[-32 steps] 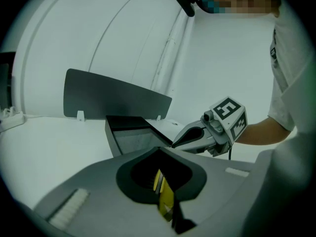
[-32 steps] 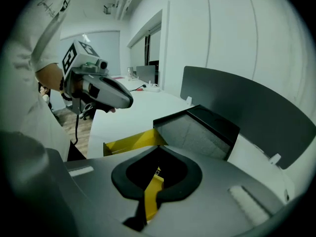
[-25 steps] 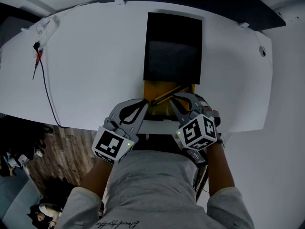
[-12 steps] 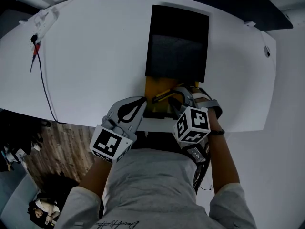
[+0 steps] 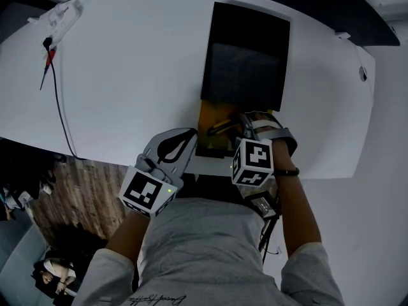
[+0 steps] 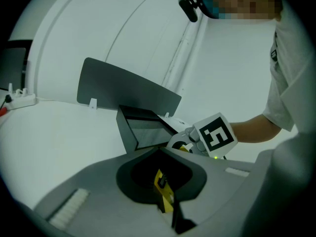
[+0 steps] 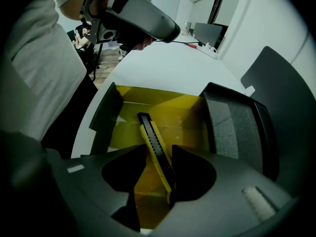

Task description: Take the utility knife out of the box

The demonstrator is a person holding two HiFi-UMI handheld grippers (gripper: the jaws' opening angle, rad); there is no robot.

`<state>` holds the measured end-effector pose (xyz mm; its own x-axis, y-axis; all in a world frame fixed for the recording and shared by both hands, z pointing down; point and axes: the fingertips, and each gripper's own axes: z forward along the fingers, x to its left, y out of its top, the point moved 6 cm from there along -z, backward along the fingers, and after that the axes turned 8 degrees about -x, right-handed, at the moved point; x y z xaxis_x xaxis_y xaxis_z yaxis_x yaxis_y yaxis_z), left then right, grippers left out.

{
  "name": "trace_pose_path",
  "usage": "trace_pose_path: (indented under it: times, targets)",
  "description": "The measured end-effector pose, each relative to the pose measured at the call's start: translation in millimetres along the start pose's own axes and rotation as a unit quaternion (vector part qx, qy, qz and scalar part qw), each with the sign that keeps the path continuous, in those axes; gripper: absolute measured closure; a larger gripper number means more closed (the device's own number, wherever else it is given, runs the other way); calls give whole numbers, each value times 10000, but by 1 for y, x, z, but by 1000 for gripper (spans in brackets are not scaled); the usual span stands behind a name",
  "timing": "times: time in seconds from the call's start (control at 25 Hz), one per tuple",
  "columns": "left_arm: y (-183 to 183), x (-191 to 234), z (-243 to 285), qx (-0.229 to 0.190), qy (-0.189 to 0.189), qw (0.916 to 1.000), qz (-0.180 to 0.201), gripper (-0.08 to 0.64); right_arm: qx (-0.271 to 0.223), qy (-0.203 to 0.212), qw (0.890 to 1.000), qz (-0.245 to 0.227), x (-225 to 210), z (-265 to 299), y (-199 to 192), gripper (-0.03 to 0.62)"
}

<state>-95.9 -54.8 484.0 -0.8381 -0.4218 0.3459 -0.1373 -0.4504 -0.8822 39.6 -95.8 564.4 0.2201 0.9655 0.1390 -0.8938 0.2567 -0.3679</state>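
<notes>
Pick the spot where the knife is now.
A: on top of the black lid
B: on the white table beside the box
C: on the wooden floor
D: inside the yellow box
D: the right gripper view shows the knife lying slantwise on the yellow bottom of the open box, inside its walls.

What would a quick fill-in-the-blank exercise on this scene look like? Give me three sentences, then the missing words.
1. The utility knife lies inside a box whose lining is ____.
2. The box's lid stands open, and its colour is ____.
3. The box rests on a table whose top is ____.
Missing words: yellow; black; white.
</notes>
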Motion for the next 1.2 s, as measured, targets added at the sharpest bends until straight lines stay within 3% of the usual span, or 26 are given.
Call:
trace_pose_path:
  times: [0.2, 0.4, 1.2]
  targets:
    - [-1, 2, -2, -11, 24, 10000, -38, 558, -15, -122, 9995, 284, -5, 3, 3, 454]
    - [-2, 4, -2, 3, 23, 10000, -50, 558, 95, -81, 9990, 425, -6, 5, 1, 434]
    - [1, 4, -3, 12, -30, 10000, -40, 558, -152, 0, 9925, 1212, -7, 3, 1, 460]
